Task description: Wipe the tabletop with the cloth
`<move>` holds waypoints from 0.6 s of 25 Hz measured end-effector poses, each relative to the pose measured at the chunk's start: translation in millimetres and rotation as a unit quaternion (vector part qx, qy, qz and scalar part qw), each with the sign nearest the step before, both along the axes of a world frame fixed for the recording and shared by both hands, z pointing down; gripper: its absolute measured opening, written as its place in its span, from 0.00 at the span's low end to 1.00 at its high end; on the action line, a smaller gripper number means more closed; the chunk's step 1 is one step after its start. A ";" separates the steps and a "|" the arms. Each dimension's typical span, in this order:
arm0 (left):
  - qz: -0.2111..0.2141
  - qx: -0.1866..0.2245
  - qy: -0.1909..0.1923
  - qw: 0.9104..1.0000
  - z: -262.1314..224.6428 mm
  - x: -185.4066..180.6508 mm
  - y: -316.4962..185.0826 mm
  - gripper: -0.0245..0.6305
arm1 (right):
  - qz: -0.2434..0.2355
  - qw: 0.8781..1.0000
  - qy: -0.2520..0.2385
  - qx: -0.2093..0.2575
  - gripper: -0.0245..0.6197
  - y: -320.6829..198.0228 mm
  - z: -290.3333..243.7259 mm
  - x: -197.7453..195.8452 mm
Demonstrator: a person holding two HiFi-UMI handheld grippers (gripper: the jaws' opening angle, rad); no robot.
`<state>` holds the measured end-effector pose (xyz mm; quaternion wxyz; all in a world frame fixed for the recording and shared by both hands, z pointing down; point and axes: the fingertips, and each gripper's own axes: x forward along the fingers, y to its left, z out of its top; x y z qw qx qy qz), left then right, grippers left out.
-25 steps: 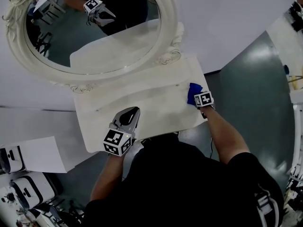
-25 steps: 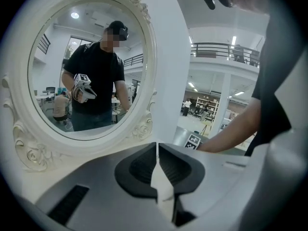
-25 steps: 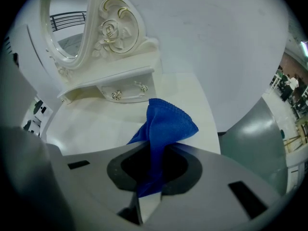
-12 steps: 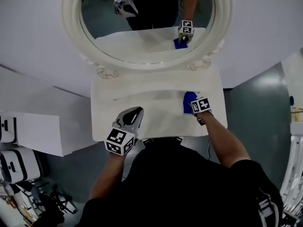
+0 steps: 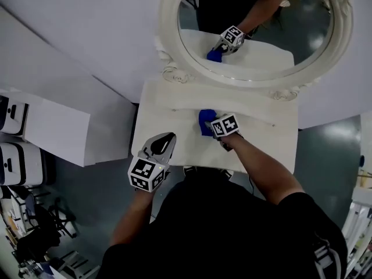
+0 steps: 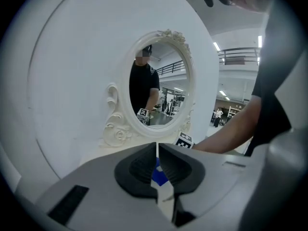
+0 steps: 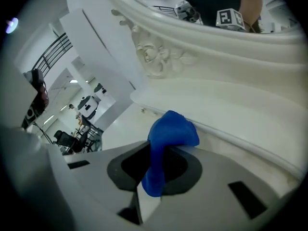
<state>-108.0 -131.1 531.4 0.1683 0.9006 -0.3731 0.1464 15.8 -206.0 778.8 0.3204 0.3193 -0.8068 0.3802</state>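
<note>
A blue cloth (image 5: 204, 121) lies bunched on the white tabletop (image 5: 264, 141), near its middle and close to the back ledge. My right gripper (image 5: 209, 125) is shut on the cloth and presses it to the surface. In the right gripper view the blue cloth (image 7: 169, 136) bulges out between the jaws of the right gripper (image 7: 155, 163). My left gripper (image 5: 167, 138) hovers over the table's front left corner, shut with nothing in it. From the left gripper (image 6: 157, 153) I see a strip of the cloth (image 6: 159, 175) beyond the closed jaws.
An oval mirror (image 5: 256, 22) in an ornate white frame (image 5: 173, 71) stands along the table's back edge and reflects the right gripper and cloth. A white box (image 5: 55, 135) and some equipment (image 5: 17, 161) stand to the left. Grey floor surrounds the table.
My right gripper has dragged the cloth leftward, from the table's right end to about its middle. The left gripper has kept its place; the head view has swung.
</note>
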 end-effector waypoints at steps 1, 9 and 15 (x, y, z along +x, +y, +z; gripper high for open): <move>-0.009 -0.001 0.000 1.000 0.2 -11.6 1.2 0.07 | -0.014 1.000 -0.004 -0.002 0.10 0.1 -0.4 -22.8; -0.071 -0.011 -0.002 0.997 9.6 -94.9 12.5 0.07 | -0.121 0.992 -0.031 -0.021 0.10 24.6 10.6 -179.4; -0.102 -0.024 -0.009 0.994 20.4 -141.8 23.5 0.07 | -0.165 0.983 -0.064 -0.049 0.10 51.3 20.2 -262.5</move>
